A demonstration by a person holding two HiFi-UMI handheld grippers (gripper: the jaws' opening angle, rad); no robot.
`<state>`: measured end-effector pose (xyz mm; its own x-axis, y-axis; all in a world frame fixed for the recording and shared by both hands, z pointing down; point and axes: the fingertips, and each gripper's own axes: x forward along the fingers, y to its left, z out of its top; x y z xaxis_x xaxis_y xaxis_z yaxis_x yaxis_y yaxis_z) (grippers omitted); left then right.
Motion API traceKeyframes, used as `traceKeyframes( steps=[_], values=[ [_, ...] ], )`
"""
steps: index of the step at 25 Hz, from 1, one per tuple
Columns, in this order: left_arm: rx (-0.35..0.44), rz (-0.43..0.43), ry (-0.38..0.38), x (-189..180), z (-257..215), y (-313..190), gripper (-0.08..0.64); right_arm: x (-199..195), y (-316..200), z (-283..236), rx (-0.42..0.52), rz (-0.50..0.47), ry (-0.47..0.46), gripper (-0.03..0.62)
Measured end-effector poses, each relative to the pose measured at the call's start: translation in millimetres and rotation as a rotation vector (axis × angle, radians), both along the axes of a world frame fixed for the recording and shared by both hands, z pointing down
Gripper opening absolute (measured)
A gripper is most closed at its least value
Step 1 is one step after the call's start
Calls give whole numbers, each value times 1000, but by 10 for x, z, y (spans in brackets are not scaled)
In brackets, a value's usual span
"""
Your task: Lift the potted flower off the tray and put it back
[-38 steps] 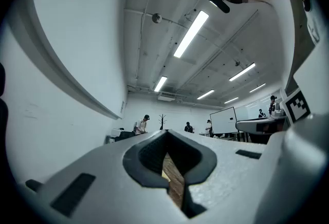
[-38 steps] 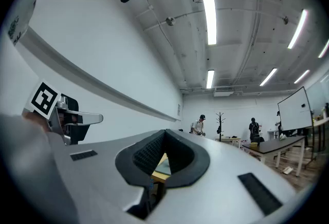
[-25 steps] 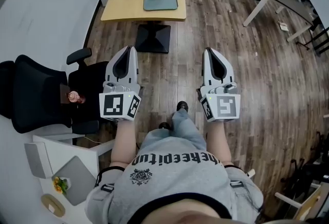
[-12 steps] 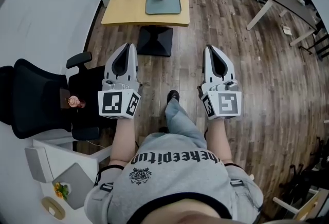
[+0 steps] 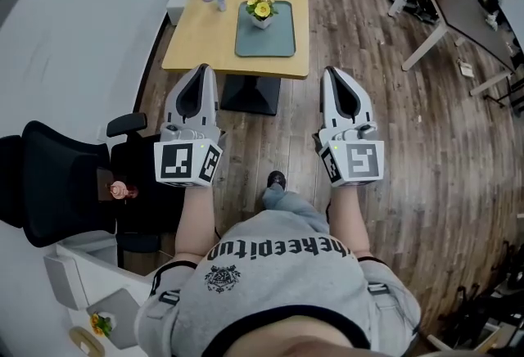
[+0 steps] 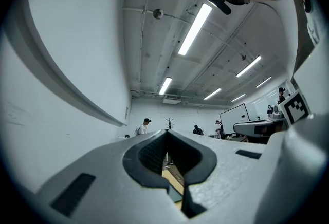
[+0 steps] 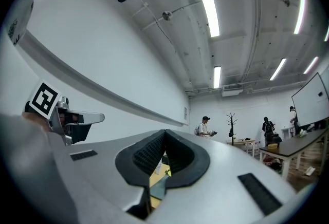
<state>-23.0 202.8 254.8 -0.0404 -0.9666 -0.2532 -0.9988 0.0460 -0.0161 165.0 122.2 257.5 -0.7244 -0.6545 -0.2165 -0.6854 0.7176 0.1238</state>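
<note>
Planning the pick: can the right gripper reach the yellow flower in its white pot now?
Probably not: right gripper, shut, hangs short of the potted flower on the yellow table; nothing blocks it.

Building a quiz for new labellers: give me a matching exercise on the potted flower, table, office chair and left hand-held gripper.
1 potted flower
2 table
3 office chair
4 left hand-held gripper

A black, beside the wall
B jaws shut, nothing between them
C stands on the tray
D bears the tray

Pairs: 1-C, 2-D, 3-A, 4-B
</note>
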Motion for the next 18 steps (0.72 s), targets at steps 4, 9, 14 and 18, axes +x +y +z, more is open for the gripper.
traceKeyframes(
  steps=[4, 9, 14, 18],
  values=[
    [-7, 1, 1, -91, -13, -427, 3, -124, -454, -46, 1, -12, -11, 3],
    [-17, -13, 4, -209, 29, -845, 3, -292, -886, -58, 2, -36, -14, 3],
    [-1, -19, 4, -261, 27, -1180, 3, -356, -1215, -30, 6, -48, -21, 3],
    [-24, -18, 17, -282, 149, -1337, 3, -417, -1398, 27, -8, -59, -20, 3]
  ],
)
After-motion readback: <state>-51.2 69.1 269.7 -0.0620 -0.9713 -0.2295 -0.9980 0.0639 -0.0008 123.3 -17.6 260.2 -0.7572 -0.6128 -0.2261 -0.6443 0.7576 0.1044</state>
